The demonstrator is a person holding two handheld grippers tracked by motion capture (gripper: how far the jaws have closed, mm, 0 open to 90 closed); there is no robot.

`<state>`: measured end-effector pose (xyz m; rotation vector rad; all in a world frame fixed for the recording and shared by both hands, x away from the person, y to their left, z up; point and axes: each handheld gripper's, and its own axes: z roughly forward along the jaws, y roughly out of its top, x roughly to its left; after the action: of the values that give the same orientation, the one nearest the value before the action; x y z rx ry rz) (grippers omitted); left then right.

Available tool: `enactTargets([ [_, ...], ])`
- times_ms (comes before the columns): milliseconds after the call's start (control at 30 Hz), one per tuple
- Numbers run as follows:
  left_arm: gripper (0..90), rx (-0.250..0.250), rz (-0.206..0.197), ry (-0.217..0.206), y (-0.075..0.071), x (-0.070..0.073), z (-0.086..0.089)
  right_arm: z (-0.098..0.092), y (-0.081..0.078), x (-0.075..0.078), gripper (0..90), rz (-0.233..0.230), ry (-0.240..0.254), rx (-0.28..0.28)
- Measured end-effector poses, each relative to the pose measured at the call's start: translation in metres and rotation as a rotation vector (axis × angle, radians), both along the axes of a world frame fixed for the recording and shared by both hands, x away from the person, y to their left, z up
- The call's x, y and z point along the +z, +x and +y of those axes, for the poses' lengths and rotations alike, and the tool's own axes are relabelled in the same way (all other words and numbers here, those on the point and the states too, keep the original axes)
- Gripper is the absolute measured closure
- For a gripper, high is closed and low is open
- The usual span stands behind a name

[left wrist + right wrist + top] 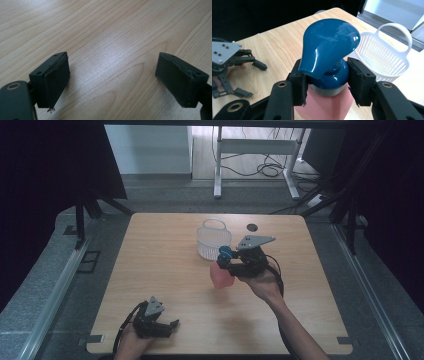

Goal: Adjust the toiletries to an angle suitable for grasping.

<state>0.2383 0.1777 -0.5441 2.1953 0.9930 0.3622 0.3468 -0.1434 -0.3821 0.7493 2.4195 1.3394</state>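
Note:
A pink bottle (220,276) with a blue pump cap (328,52) hangs in my right gripper (326,77), whose pads press on the cap's collar from both sides. In the high view that right gripper (231,264) holds the bottle mid-table, just in front of a white slatted basket (214,240) with a hoop handle. The basket (382,55) sits right behind the bottle. My left gripper (112,82) rests low over bare wood, jaws wide apart with nothing between them. It shows as the left gripper (159,325) near the table's front left edge.
The wooden table (165,265) has a round dark hole (252,227) at its back right. Beyond the far edge lie grey floor, a white stand's legs (218,175) and cables. Dark curtains hang on both sides.

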Motion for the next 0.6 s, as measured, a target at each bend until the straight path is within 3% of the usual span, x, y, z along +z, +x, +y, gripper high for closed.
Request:
enactTargets([
  [600, 11.9, 0.0, 0.001, 0.001, 0.0, 0.0, 0.0, 0.0, 0.019, 0.01, 53.1, -0.012, 0.009, -0.04],
])
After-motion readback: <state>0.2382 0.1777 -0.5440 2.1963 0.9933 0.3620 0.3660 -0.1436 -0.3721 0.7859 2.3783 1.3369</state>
